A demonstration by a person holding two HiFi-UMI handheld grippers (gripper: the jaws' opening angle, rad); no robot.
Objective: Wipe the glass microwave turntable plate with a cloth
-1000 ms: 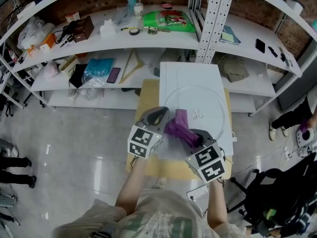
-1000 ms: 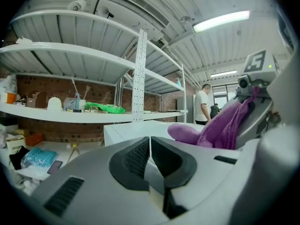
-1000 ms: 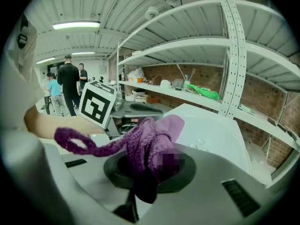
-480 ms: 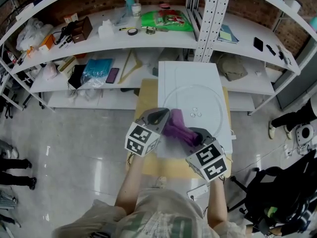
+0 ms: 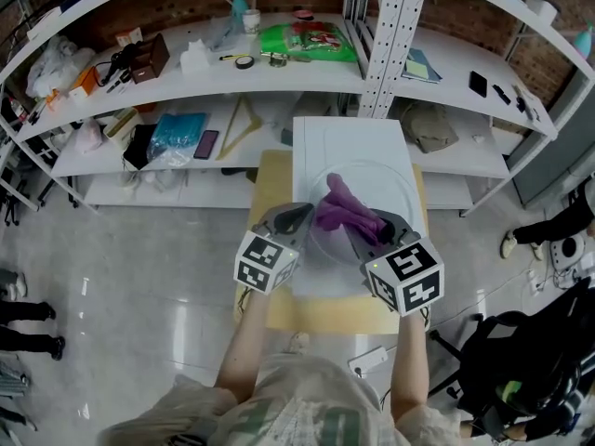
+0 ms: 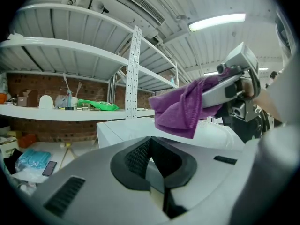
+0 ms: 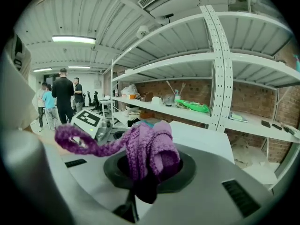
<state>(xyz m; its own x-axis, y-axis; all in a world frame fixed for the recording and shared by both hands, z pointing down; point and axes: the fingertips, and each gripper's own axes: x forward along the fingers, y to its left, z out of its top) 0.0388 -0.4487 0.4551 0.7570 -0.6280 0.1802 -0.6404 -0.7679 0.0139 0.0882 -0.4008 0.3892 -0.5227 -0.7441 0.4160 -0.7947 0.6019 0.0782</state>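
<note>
We see the clear round glass turntable plate on the white flat-topped surface, filling its middle and near half. The left gripper sits at the plate's near-left rim, its fingers closed to a thin gap on what looks like the glass edge. The right gripper comes in from the near-right, its fingers clamped on the bunched purple knitted cloth. The cloth hangs over the plate's left part, just beside the left gripper. We cannot tell whether it touches the glass. A pale wooden table shows under the surface. Beyond the surface's far edge stand cluttered white shelves and a perforated white post.
</note>
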